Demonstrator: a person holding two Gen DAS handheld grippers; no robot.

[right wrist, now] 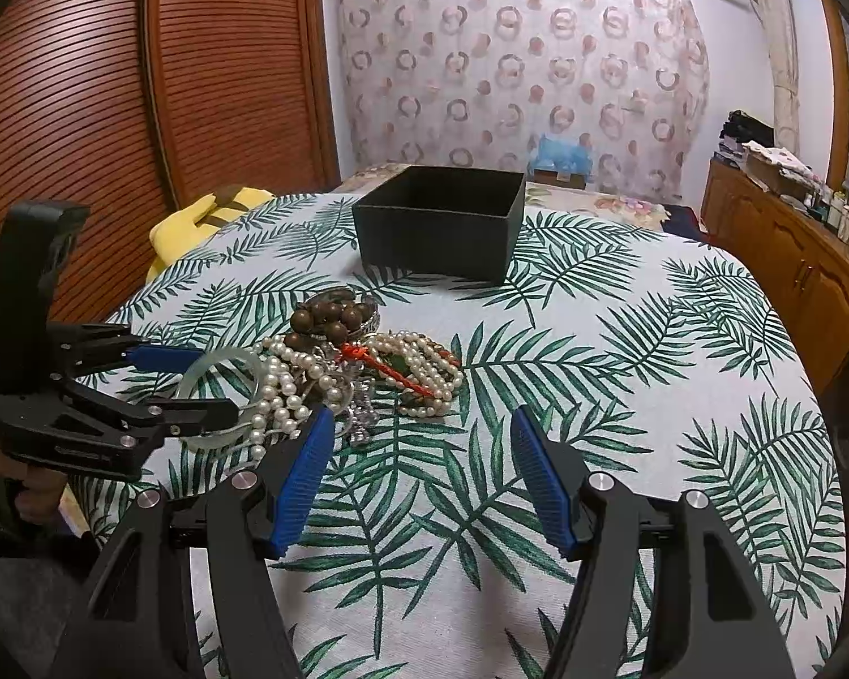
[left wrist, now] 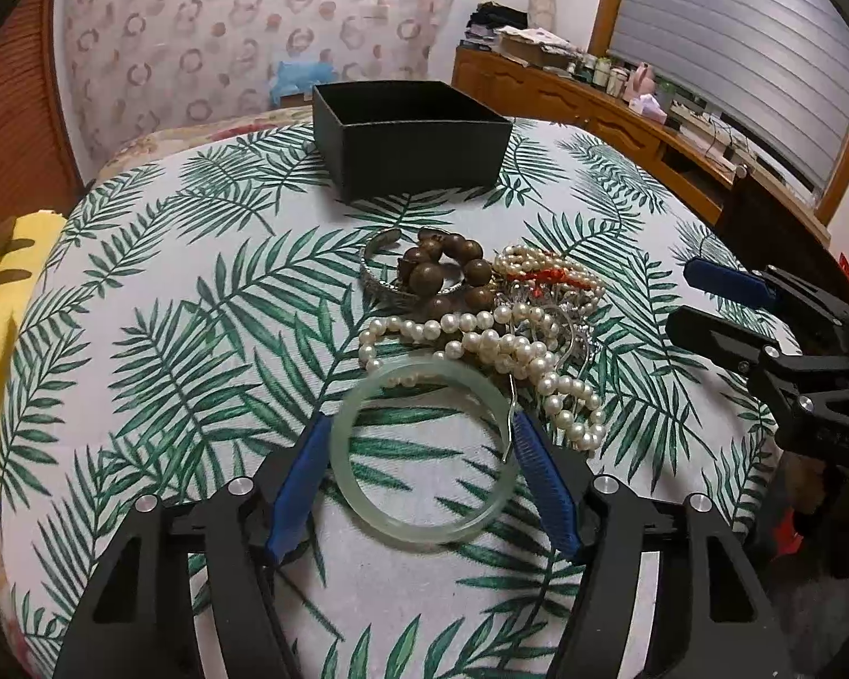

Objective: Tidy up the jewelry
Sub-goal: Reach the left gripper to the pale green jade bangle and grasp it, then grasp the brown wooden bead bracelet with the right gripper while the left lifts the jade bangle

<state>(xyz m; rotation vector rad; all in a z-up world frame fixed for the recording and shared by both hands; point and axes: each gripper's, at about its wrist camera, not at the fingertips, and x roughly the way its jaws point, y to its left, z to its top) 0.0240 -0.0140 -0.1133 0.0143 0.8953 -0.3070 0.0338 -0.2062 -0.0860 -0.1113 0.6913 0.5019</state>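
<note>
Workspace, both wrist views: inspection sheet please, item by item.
Surface: leaf-print cloth over the table.
Job's things: black box open, nothing seen inside; jade bangle, pearl strands, wooden bead bracelet, silver bangle in one pile.
Clutter: yellow plush at the table edge.
Grippers: left gripper fingers bracket the jade bangle, grip not confirmed; right gripper open over bare cloth.
Cables: nothing seen.
Surroundings: curtain, wooden cabinet.

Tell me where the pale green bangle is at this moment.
In the left wrist view the pale green bangle lies on the leaf-print cloth between the open blue fingers of the left gripper, its far edge against the white pearl strand.
</note>
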